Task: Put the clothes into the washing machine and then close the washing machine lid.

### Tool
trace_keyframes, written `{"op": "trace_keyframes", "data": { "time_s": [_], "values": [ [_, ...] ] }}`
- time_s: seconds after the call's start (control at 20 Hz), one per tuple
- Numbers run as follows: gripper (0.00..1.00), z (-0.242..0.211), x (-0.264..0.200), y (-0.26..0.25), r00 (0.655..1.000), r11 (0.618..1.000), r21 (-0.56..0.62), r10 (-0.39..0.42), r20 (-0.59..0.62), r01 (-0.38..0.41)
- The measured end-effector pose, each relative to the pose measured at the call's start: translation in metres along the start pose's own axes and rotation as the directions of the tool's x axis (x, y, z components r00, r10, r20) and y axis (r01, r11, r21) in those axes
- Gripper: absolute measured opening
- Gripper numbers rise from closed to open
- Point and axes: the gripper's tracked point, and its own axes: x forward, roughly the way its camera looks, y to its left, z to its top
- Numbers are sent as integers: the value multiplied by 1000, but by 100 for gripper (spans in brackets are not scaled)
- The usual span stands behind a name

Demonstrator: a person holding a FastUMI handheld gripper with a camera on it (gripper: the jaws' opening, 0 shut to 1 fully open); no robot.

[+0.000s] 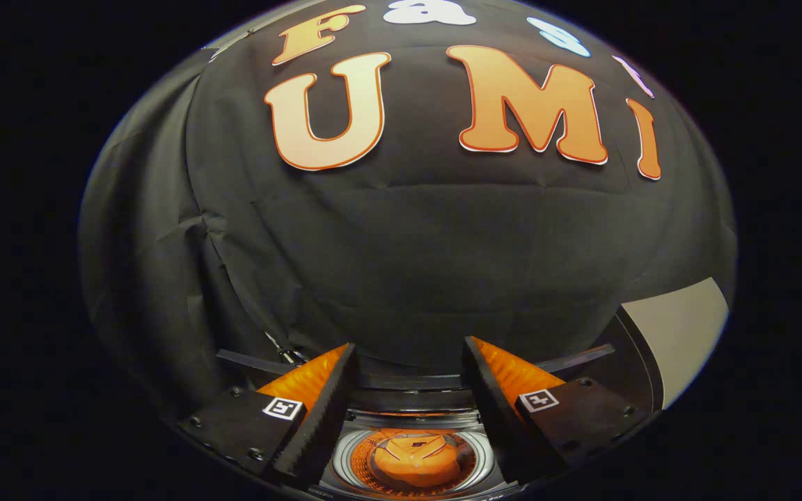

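My gripper (409, 346) hangs above the washing machine (408, 383) and is open, with nothing between its fingers. Below and between the fingers I look down into the machine's round metal drum (347, 456). An orange garment (415, 459) lies crumpled at the bottom of the drum, well apart from the fingertips. The opening of the machine is uncovered. Thin dark bars (255, 362) of the machine's top stick out beyond each finger.
The booth's black cloth wall (408, 264) rises close behind the machine. To the right of the right finger stands a dark curved edge (634, 362) with a pale grey panel (683, 334) beyond it; I cannot tell whether it is the lid.
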Motion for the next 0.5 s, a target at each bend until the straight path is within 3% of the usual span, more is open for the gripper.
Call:
{"op": "trace_keyframes", "data": {
  "time_s": [0.5],
  "values": [
    [97,-18,-24,1,1000,1000,-14,16,27,-16]
  ]
}}
